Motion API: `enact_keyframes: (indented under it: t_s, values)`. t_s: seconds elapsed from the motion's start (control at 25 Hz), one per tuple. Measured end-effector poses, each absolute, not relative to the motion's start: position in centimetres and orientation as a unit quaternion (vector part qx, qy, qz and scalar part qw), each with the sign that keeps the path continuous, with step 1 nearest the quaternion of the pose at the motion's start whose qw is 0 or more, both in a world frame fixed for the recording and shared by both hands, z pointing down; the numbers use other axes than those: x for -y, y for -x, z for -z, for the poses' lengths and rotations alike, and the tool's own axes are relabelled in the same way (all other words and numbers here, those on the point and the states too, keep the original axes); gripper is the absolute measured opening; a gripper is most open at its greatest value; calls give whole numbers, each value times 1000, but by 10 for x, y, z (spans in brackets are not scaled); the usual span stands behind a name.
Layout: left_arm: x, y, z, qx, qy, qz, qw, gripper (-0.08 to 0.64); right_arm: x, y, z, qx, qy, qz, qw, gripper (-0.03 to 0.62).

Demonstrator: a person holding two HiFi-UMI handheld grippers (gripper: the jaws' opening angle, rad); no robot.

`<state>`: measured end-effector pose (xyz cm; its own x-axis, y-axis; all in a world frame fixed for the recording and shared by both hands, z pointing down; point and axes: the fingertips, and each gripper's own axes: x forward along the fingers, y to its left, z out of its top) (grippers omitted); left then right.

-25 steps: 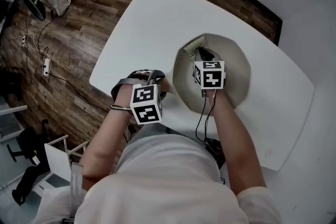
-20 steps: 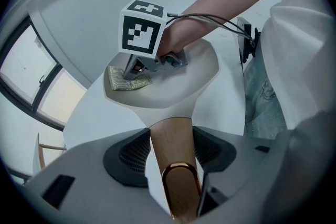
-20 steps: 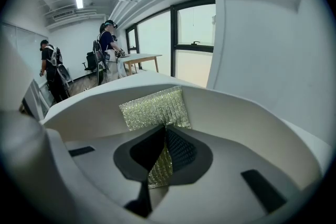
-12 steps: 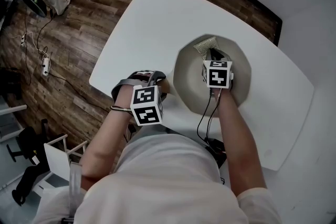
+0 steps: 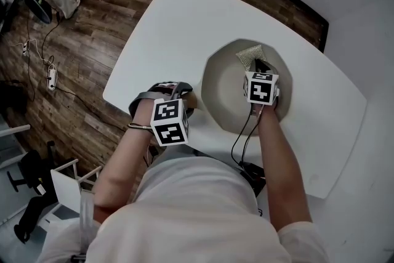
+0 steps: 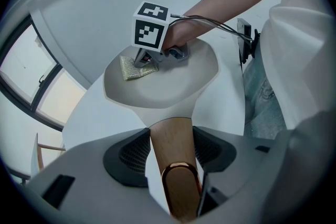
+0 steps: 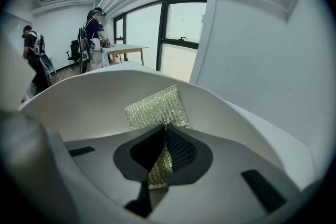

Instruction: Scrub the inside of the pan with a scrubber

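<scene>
A pale cream pan [image 5: 217,92] sits on the white table [image 5: 166,34]. Its wooden handle [image 6: 176,162] points toward me, and my left gripper [image 6: 171,150] is shut on it, both pads pressed to its sides. In the head view that left gripper [image 5: 184,97] lies at the pan's near-left rim. My right gripper [image 5: 258,69] reaches into the pan's far right part, shut on a glittery gold-green scrubber [image 5: 249,56]. The scrubber [image 7: 155,106] is pinched between the right gripper's [image 7: 161,150] pads and lies against the pan's inner wall [image 7: 89,97]. Seen from the left gripper, the scrubber [image 6: 133,67] rests inside the pan [image 6: 163,89].
The table's rounded edge [image 5: 114,86] drops to a wooden floor [image 5: 80,46] on the left. A black cable [image 5: 241,138] trails from the right gripper toward my body. A white wall [image 5: 363,15] is close on the right. Two people [image 7: 92,34] stand far off by a desk.
My right gripper has slid the scrubber to the right across the pan's far side. The left gripper and the pan have stayed in place.
</scene>
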<state>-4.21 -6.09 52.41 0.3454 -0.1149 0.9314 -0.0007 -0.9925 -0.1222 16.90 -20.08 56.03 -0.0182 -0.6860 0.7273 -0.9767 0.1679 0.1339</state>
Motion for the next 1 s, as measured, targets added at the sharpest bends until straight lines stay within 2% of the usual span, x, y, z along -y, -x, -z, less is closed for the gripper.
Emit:
enact_keyframes:
  t_s: [0.36,0.64,1.0]
  values:
    - [60,42,-524,-38,819,570,49,249,184,-187,-558,654,-609,-194,404,28]
    - [58,43,-524,-38,820,569,49,249,175,-192,-563,631,-581,-152,492,28]
    - [62,40,-524,-39,821,567,48,249,165,-204,-566,616,-548,-144,547,28]
